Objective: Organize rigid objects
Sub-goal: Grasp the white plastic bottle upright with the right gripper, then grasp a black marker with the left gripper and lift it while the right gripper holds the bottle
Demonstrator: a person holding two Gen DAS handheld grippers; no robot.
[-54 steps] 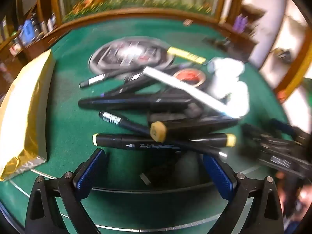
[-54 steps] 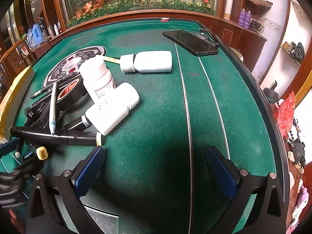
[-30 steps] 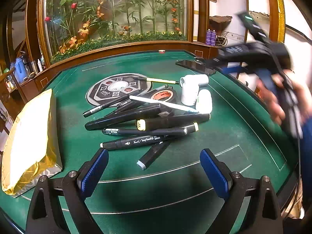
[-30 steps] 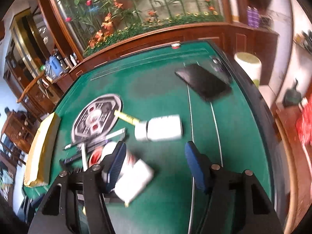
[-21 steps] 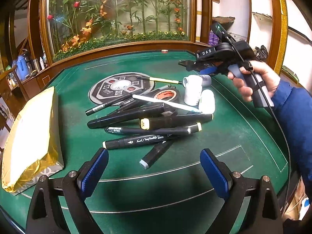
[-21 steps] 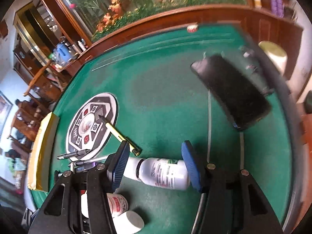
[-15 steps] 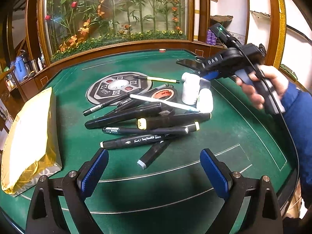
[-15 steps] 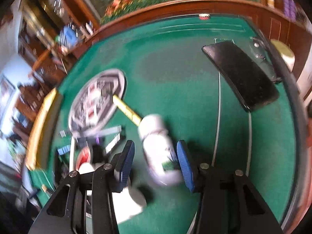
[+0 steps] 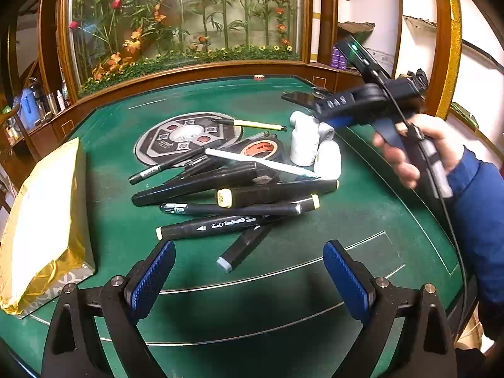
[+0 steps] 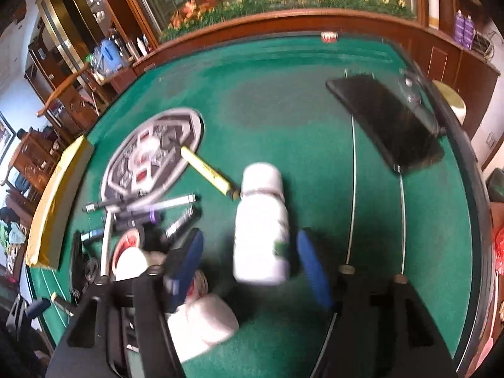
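Our right gripper (image 10: 249, 261) has its fingers spread either side of a white bottle (image 10: 261, 223) lying on the green felt table (image 10: 283, 100), not visibly pinching it. Our left gripper (image 9: 245, 271) hangs wide apart over bare felt, nothing in it. We count three white bottles, one tape roll (image 9: 260, 149), and a pile of black markers (image 9: 220, 201) too tangled to count. A gold packet (image 9: 41, 220), a phone (image 10: 384, 119) and a flower display (image 9: 189, 19) sit further out.
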